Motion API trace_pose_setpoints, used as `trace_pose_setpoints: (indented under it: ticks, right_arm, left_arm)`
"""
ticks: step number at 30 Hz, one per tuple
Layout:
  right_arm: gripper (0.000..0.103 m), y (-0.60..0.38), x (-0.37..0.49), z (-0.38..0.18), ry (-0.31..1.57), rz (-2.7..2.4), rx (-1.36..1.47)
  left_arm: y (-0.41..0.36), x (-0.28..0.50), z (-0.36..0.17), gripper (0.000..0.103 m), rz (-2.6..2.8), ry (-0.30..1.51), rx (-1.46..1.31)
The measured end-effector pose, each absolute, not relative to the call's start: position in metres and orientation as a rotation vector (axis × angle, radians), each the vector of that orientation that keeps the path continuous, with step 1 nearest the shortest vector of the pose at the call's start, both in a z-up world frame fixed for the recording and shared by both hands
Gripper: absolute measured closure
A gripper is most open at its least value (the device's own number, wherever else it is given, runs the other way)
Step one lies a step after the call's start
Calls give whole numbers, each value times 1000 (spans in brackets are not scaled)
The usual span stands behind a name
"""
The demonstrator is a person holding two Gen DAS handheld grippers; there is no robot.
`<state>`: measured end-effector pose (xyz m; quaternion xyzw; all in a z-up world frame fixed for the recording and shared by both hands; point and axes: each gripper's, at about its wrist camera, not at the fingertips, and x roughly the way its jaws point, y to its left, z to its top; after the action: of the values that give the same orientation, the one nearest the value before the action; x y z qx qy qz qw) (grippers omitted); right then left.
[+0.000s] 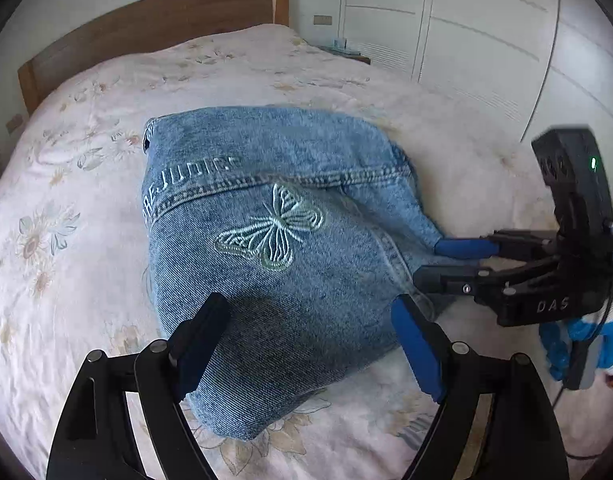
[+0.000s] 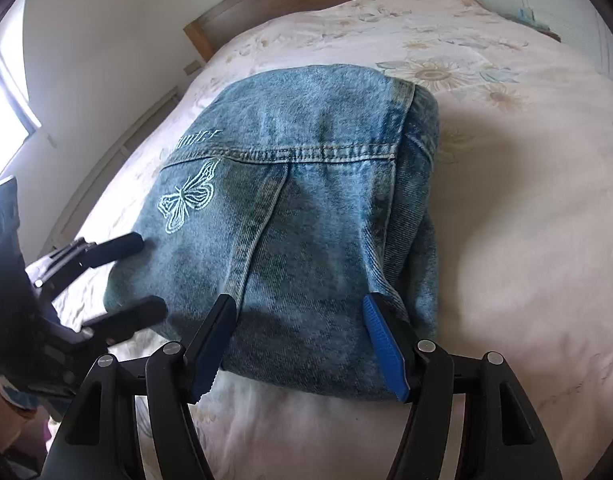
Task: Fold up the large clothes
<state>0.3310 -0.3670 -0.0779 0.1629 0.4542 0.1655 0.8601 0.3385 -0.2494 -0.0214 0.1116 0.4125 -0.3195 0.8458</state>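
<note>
Currently listed: folded denim jacket [image 1: 290,240] with embroidered butterfly [image 1: 272,230], lying on floral bedspread [image 1: 66,200]; left gripper [image 1: 310,340] released, jaws spread over its near edge; right gripper [image 2: 298,344] likewise released, jaws straddling the near hem, nothing grasped

Daylit, fairly bright, soft shadows. In the right wrist view the window [image 2: 4,92] at 9 o'clock is blown out, washing the wall beside it. The denim jacket [image 2: 302,208] carries dark gripper shadows at its near edge. Heavy fisheye bending and black vignette at the corners of both views. The other gripper is motion-blurred at 9 o'clock.
</note>
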Motion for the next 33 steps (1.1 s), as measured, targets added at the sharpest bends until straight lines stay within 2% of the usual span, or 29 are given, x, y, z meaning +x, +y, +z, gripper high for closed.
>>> trace_pose_setpoints:
  ticks: [7,15,23,27,33]
  right_arm:
    - [35,-379,339,-36,887,331,310]
    - [35,-363,409,-10,845,328,230]
    - [35,-370,463,-54,899,290,278]
    - [21,-379,479,-79,939,286,328]
    - [17,-389,488,-108,966,319,459]
  left_arm:
    - [-255,386,22,23,-682,851,143]
    - [-271,445,10,23,-655,895,100]
    - [-259,468,-36,23,-665,966,71]
    - [-248,468,-49,23,-675,961,38]
    - [-245,465,-64,23,-688,943,35]
